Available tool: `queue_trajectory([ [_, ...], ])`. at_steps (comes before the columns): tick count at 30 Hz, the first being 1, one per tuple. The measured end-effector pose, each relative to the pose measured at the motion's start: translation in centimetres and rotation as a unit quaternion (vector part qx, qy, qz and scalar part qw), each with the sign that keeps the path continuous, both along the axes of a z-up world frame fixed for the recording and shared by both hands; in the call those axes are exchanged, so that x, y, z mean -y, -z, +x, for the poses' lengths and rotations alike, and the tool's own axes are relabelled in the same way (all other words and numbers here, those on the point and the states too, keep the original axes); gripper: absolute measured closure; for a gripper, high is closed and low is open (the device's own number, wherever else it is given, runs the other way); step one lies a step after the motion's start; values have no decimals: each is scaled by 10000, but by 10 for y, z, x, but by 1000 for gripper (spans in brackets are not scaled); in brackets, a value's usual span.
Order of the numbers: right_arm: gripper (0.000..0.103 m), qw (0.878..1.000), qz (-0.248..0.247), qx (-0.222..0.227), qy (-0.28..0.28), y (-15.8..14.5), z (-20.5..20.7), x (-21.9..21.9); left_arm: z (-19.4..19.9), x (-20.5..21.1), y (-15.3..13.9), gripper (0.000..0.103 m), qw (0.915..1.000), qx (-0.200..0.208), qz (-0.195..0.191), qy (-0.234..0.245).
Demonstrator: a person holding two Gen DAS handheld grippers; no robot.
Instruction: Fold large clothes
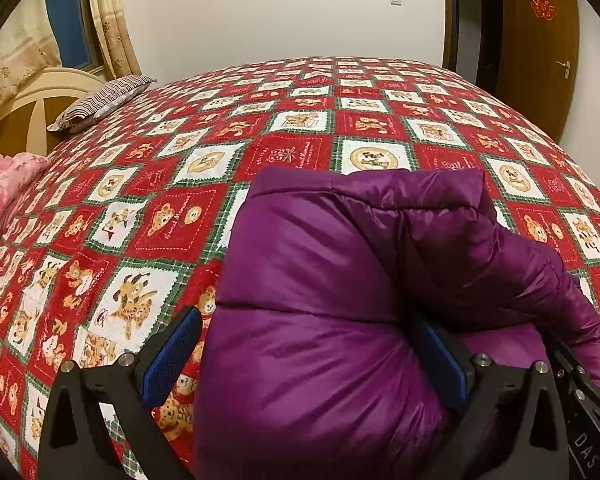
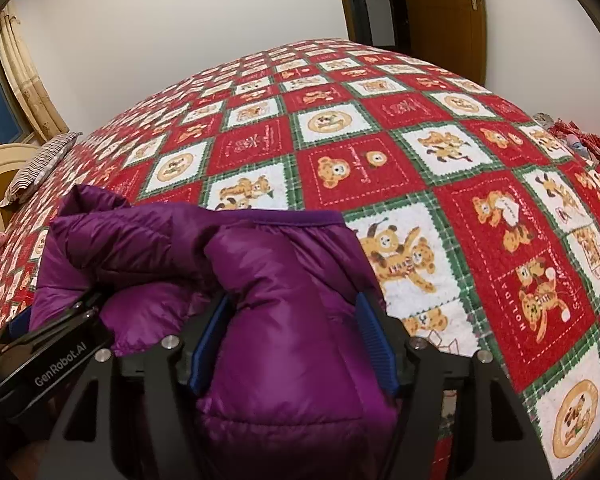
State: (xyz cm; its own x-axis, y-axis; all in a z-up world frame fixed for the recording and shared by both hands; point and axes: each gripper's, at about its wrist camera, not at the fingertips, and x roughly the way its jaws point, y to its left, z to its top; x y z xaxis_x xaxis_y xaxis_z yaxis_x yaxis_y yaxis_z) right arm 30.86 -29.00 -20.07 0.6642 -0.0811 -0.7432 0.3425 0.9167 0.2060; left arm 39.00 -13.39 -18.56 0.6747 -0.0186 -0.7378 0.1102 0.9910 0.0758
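A purple puffer jacket [image 1: 340, 280] lies bunched and partly folded on the near part of the bed; it also shows in the right wrist view [image 2: 284, 300]. My left gripper [image 1: 312, 344] has its blue-padded jaws wide apart with a thick fold of the jacket between them. My right gripper [image 2: 296, 328] likewise straddles a thick fold of the jacket, jaws apart and touching the fabric on both sides. The other gripper's body [image 2: 56, 360] shows at the left of the right wrist view, beside the jacket's sleeve.
The bed is covered by a red, white and green teddy-bear quilt [image 1: 260, 152]. A striped pillow [image 1: 104, 100] and a pink blanket [image 1: 4, 188] lie at the left by the headboard. A wooden door [image 1: 540, 48] stands beyond the far right corner.
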Motion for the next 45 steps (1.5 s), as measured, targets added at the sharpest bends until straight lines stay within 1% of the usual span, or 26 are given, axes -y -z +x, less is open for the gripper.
queue_trajectory([
  [16,34,10000,-29,-26,3,2,1,-1,1,1,3,1,10000,-43,49,-1],
  [42,32,10000,-60,-35,12,3,2,-3,2,2,3,1,9999,-16,137,-19],
  [45,32,10000,-35,-43,4,3,2,-3,5,1,2,1,9999,-127,75,15],
])
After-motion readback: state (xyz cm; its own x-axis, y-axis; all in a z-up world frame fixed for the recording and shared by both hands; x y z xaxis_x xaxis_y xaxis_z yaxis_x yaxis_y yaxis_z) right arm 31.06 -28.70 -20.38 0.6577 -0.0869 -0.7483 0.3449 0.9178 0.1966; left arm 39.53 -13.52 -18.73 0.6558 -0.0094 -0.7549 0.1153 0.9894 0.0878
